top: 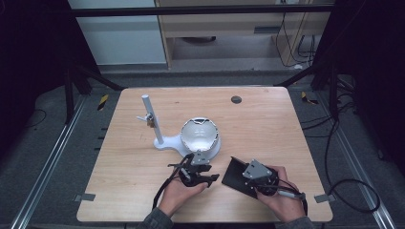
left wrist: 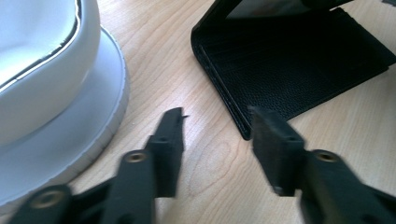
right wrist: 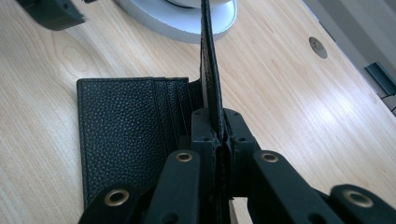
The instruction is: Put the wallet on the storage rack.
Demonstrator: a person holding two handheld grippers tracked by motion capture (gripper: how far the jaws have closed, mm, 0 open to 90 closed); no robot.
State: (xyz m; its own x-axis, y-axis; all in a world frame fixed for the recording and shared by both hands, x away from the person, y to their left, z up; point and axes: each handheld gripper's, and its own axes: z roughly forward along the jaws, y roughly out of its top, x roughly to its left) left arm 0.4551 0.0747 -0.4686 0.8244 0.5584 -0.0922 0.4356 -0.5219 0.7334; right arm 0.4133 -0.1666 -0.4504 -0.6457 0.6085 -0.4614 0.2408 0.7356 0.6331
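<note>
Right jaws: clenched on one flap of the black wallet (right wrist: 140,135), the pads pressed against both faces of the leather, which stood upright between them.
Right gripper (right wrist: 215,140): in the person's right hand (top: 282,198) near the front edge of the worktop (top: 267,124), grey plate on top, cable trailing to the right.
Left jaws: released, standing apart with bare wood between them and nothing held; they looked blurred in the left gripper view.
Left gripper (left wrist: 217,135): in the left hand (top: 179,193), just beside the wallet's folded edge, its right jaw tip near the wallet's corner, whether touching could not be told.
Wallet: open on the worktop in front of the person, between the two grippers; one half lay flat with its card slots showing, the other half was raised on edge.
White stand (top: 165,142): just beyond the left gripper, a round base carrying a white bowl-shaped shell (top: 199,133), with a thin upright post (top: 152,117) to its left.
Small dark disc (top: 236,99): set in the worktop near its far edge, well apart from the wallet.
</note>
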